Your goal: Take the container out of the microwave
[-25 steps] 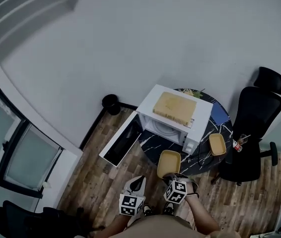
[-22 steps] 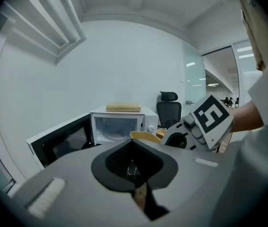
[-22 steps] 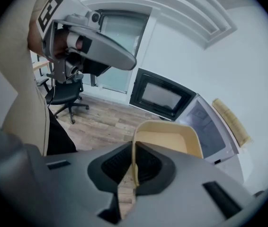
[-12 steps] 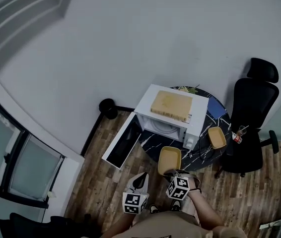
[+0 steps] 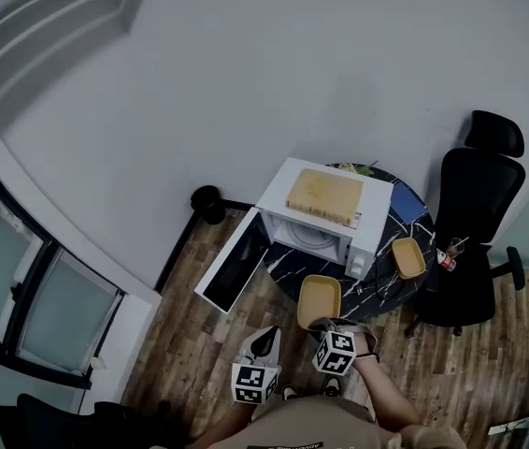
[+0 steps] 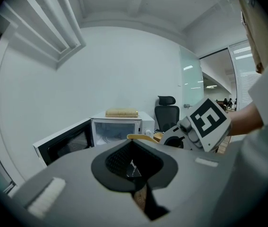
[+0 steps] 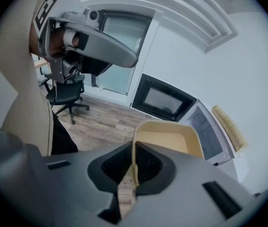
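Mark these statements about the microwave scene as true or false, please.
1. The door of the microwave is open. True.
2. The right gripper is shut on the rim of a yellow container. True.
3. That container sits inside the microwave. False: it is outside, in front of it.
4. Nothing lies on the microwave. False: a flat yellowish slab lies on top.
5. A second yellow container stands on the table. True.

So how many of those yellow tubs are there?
2. One tub is clamped by its rim in the right gripper, in front of the open microwave; the other tub sits on the table, right of the microwave. Its inside looks empty.
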Action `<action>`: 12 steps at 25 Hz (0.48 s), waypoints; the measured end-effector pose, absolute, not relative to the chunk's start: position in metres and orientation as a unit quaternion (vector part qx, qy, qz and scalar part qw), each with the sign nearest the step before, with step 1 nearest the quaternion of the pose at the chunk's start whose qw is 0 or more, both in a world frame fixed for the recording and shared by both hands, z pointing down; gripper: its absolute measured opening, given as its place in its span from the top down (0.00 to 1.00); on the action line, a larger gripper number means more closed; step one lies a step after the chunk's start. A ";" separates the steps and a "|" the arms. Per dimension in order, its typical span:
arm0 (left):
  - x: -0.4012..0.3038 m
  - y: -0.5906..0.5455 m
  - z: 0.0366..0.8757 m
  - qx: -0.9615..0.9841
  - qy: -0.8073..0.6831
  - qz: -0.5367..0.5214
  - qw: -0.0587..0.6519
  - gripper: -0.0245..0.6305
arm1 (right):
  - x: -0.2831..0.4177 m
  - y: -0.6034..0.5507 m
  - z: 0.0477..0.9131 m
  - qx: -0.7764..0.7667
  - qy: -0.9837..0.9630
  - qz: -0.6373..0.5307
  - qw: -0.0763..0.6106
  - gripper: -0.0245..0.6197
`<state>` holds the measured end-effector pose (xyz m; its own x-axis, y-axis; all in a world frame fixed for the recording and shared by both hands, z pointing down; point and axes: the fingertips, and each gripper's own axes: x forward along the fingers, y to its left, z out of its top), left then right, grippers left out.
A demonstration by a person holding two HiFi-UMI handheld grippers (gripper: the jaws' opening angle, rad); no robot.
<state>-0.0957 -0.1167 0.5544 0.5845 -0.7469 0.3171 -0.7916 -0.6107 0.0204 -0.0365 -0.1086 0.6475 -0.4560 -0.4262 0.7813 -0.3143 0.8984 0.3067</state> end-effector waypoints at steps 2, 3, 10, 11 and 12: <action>-0.095 -0.116 0.551 0.887 -0.434 0.137 0.075 0.96 | -0.035 -0.105 0.648 0.217 -0.849 -0.060 0.477 0.95; -0.095 -0.116 0.549 0.888 -0.434 0.135 0.073 0.96 | -0.034 -0.105 0.648 0.218 -0.848 -0.061 0.479 0.95; -0.097 -0.117 0.537 0.890 -0.433 0.129 0.060 0.96 | -0.035 -0.102 0.647 0.223 -0.845 -0.063 0.482 0.95; -0.098 -0.117 0.537 0.890 -0.434 0.129 0.059 0.96 | -0.036 -0.102 0.648 0.221 -0.845 -0.065 0.484 0.95; -0.099 -0.116 0.537 0.890 -0.434 0.129 0.060 0.96 | -0.036 -0.101 0.649 0.219 -0.844 -0.066 0.485 0.95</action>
<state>-0.0994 -0.1165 0.5374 0.5898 -0.7572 0.2808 -0.7879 -0.6158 -0.0058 -0.0363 -0.1010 0.6486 -0.4336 -0.4339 0.7898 -0.3052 0.8954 0.3243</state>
